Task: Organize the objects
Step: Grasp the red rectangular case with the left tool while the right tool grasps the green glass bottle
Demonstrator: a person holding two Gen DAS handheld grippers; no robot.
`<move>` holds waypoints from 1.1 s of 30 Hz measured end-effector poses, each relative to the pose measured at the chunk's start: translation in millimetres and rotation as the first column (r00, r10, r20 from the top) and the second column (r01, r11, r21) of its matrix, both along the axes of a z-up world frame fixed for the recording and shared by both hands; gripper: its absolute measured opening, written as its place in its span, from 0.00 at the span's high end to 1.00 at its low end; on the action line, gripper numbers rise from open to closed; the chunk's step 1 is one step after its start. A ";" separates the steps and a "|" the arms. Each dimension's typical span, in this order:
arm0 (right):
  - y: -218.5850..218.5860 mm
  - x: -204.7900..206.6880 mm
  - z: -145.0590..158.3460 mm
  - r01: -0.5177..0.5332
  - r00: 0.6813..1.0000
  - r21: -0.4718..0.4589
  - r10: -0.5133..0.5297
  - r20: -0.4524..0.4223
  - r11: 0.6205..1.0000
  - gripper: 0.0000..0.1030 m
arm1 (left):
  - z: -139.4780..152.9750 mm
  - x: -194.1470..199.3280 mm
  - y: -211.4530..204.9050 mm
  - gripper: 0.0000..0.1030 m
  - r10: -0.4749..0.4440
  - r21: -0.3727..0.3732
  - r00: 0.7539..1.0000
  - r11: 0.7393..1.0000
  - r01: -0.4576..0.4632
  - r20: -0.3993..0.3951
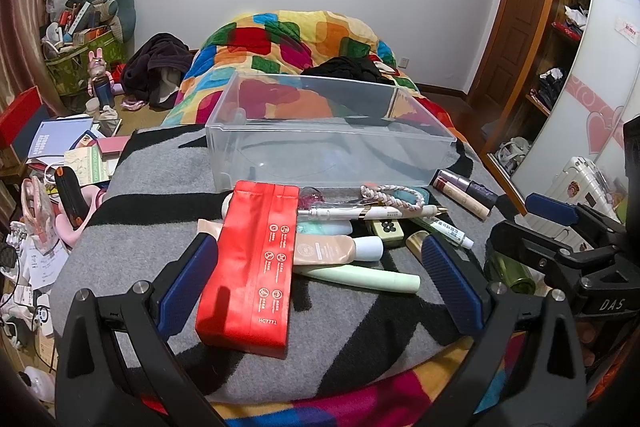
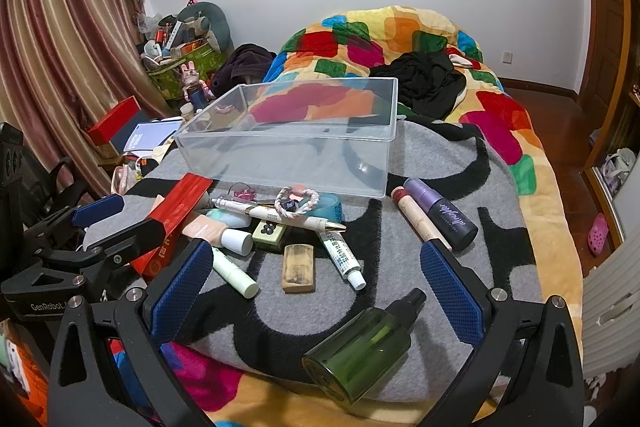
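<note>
Clear plastic bin (image 2: 288, 143) sits on the grey-and-black blanket (image 2: 400, 311); nothing visible inside. Just in front of the bin: red pouch (image 1: 250, 263), white pen (image 2: 276, 215), green bottle (image 2: 360, 347) nearest. Left gripper (image 1: 320, 263) and right gripper (image 2: 316, 291) both spread wide, holding nothing.

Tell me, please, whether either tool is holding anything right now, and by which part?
Nothing is held: the left tool and the right tool are both open above the clutter.
</note>
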State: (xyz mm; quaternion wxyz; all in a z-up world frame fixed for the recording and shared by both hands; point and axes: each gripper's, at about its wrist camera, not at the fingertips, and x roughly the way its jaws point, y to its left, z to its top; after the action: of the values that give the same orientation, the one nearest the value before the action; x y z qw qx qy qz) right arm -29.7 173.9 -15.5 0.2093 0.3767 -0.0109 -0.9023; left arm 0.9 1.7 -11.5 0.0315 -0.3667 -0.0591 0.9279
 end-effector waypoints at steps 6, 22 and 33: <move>-1.1 2.6 -1.9 0.006 1.000 -0.001 -0.006 0.001 1.000 0.00 | -1.8 1.9 -0.5 0.00 -0.004 0.010 1.000 1.000 0.004 0.008; 25.1 17.8 -12.4 0.079 0.997 0.031 -0.079 0.014 0.996 0.01 | -14.6 16.8 -33.5 0.16 0.066 0.017 0.997 0.998 -0.067 0.040; 47.5 9.8 -47.3 0.124 0.975 -0.035 -0.115 0.190 0.992 0.25 | -50.8 6.7 -37.6 0.16 0.073 -0.006 0.989 0.997 -0.073 0.130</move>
State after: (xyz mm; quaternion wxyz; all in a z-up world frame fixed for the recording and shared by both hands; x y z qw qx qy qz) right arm -19.9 221.4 -62.8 0.1614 0.4535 -0.0743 -0.8734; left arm 7.5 -35.9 -62.2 -0.0068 -0.4238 -0.0737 0.9027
